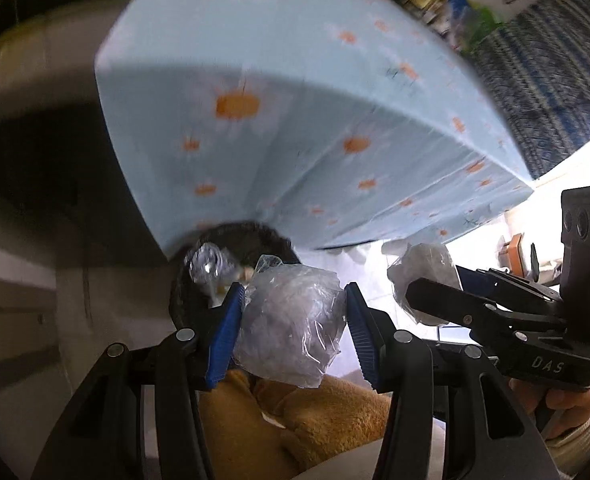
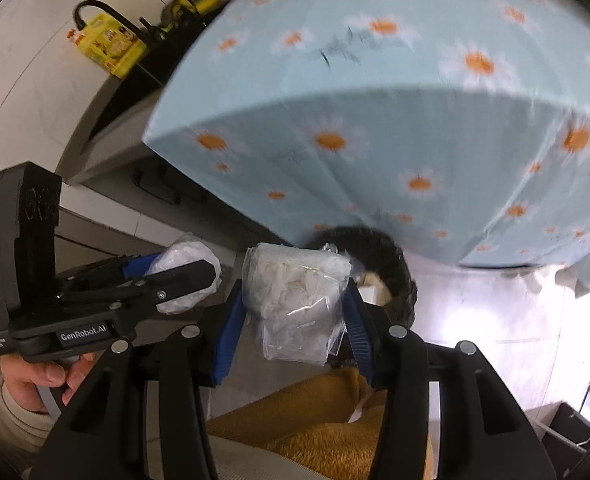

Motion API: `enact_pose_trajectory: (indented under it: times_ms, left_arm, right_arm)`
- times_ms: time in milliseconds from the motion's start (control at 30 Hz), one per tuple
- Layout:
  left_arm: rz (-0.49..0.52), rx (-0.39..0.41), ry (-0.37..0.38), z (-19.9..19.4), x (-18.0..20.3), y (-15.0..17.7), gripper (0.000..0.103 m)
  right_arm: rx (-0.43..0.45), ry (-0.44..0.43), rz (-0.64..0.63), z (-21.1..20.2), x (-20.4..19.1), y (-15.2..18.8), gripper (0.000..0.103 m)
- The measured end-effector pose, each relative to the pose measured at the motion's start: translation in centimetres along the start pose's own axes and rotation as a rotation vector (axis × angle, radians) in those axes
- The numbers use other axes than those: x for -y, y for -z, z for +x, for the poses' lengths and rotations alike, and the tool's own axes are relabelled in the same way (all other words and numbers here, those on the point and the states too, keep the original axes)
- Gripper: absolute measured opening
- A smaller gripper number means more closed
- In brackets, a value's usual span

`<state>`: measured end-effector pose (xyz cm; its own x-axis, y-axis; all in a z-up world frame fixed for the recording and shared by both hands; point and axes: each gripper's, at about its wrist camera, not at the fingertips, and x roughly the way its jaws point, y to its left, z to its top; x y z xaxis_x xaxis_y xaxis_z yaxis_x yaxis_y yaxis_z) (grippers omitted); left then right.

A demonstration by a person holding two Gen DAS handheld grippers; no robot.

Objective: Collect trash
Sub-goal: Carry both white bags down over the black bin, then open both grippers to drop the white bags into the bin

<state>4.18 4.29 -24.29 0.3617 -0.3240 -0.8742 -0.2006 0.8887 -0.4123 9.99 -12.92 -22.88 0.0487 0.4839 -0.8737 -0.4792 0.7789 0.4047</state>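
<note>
Each pair of tongs was closed on its own crumpled plastic wrapper. The left tongs [image 1: 293,320] pinched a clear, crinkled wad [image 1: 291,320] between the blue pads [image 1: 227,332], and the right tongs [image 2: 291,308] held a whitish bundle [image 2: 299,304] of film with what looked like tissue bunched inside. Both loads hung in the air just in front of the cloth-draped surface [image 2: 375,140] with its daisy print, above a dark, round-mouthed bin [image 2: 399,280] that sat at the foot of the cloth. Some shiny scrap [image 1: 207,264] already lay in the bin's mouth.

The wrappers looked almost weightless and very soft — they had squashed to fit the gap between the pads, and loose flaps stuck out above and below. Film like this tends to be slippery and springy, so a light grip on a trailing corner would probably let it slide out or unfold. The better hold seemed to be the one shown: across the thick middle of the wad, where the layers bunch and give the ribbed pads something to bite. Nothing here was fragile, so a firm squeeze would do no harm. On release, thin film may cling to a pad rather than drop — a fuller opening would likely be needed over the bin.
</note>
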Motion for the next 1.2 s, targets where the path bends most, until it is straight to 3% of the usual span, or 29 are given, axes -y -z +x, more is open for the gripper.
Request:
enact_pose_trajectory:
  times_ms: [167, 500, 600, 667, 733, 1067, 1200]
  left_arm:
    - [-0.069, -0.061, -0.032, 3.3, -1.1, 0.9, 0.049]
    - [-0.161, -0.117, -0.075, 8.3, -4.2, 2.1, 0.050]
    - [-0.213, -0.159, -0.090, 9.8, -5.2, 2.3, 0.059]
    - [-0.231, -0.171, -0.085, 10.2, -5.4, 2.4, 0.062]
    - [-0.209, -0.164, -0.106, 10.1, -4.9, 2.3, 0.072]
    - [-0.206, -0.147, -0.108, 9.0, -3.7, 1.9, 0.078]
    - [-0.210, -0.151, -0.148, 8.5, -3.3, 1.9, 0.078]
  right_arm:
    - [-0.072, -0.034, 0.046, 2.6, 2.3, 0.3, 0.048]
    - [-0.093, -0.038, 0.076, 7.0, 5.7, -0.1, 0.049]
    - [-0.089, -0.066, 0.088, 7.7, 6.2, -0.3, 0.060]
    - [-0.080, -0.071, 0.078, 7.6, 6.1, -0.7, 0.061]
    - [-0.062, -0.066, 0.071, 7.2, 5.8, -1.1, 0.067]
    - [-0.040, -0.054, 0.056, 4.5, 6.3, -1.3, 0.070]
    - [-0.045, -0.031, 0.041, 3.4, 6.8, -1.0, 0.071]
